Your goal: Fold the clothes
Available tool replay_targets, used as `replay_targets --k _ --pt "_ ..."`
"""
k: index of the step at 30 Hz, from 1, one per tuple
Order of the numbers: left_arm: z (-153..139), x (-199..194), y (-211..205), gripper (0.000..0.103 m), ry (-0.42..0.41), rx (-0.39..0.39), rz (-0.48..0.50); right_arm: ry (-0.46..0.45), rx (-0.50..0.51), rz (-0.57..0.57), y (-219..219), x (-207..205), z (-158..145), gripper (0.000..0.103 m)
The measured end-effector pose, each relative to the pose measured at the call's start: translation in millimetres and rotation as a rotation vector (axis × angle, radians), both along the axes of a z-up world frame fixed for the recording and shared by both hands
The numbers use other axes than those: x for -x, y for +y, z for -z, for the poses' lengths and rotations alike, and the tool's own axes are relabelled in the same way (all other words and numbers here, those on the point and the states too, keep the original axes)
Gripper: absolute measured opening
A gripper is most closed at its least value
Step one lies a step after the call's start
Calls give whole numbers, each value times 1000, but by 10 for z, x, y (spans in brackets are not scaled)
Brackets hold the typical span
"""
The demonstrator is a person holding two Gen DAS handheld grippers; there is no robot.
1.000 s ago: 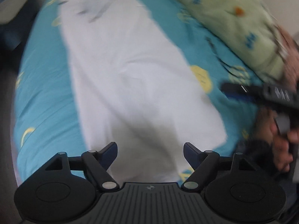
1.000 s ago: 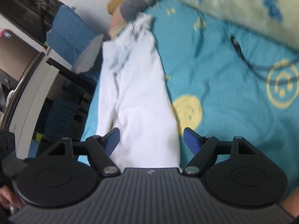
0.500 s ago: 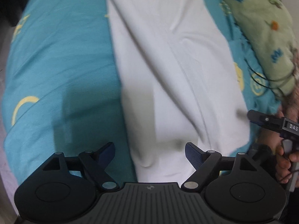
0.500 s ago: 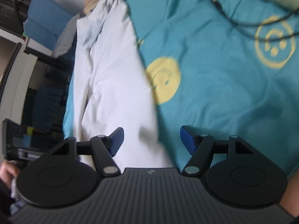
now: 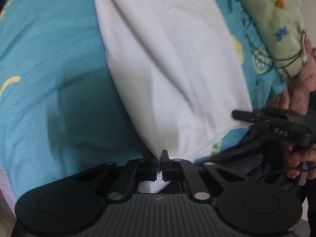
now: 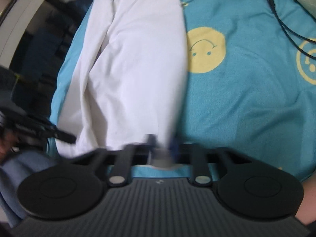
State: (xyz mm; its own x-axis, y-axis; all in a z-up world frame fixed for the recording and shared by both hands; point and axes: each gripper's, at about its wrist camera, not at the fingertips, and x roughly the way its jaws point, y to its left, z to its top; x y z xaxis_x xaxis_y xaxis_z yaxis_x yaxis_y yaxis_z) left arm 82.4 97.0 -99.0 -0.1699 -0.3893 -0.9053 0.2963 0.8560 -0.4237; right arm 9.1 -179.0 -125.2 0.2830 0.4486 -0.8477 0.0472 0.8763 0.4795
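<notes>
My left gripper is pinched tight on the near corner of the white garment, its two black fingers pressed together with a thin fold of soft cloth squeezed between them and a little tuft poking out behind the pads. The garment lies lengthwise down the bed, a long, smooth cotton-like panel with a few shallow diagonal creases running away from the pinch point and a stitched hem along its near edge. Under it is a fleecy turquoise bedspread printed with pale yellow smiley faces, matte and slightly napped. To the right sits a puffy pale green quilt with small blue and orange motifs, and a thin black cable snakes over the spread near it. My right gripper is at the garment's other near corner; its fingers are drawn close together around white fabric, but motion blur smears the tips, so I cannot tell whether they have fully clamped. From the left camera its ribbed black body shows at the garment's right edge, my hand wrapped around its handle.
</notes>
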Motion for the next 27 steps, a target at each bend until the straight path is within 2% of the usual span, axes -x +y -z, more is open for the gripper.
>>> replay_targets --k 2,7,11,13,16,20,23,27 --pt "-201 89 91 3 -58 78 -99 -16 21 -18 -18 16 -79 7" --pt "-917 367 318 3 -229 316 -312 -203 -45 26 -355 125 -877 7" --pt "-1477 493 534 3 -339 480 -436 -353 -98 61 -624 213 -1515 6" --pt "-1642 637 519 3 -374 524 -466 -421 -121 74 -714 281 -1798 6" --pt "-1778 821 634 3 -379 562 -481 -488 -147 72 -816 501 -2046 6" --pt "-1648 1239 625 3 -342 562 -499 -498 -171 59 -805 863 -2009 6" --pt "-1451 1453 607 3 -305 531 -509 -459 -166 51 -711 1124 -1723 6" --pt "-1244 1432 617 3 -272 513 -525 -424 -192 77 -734 1186 -1435 7"
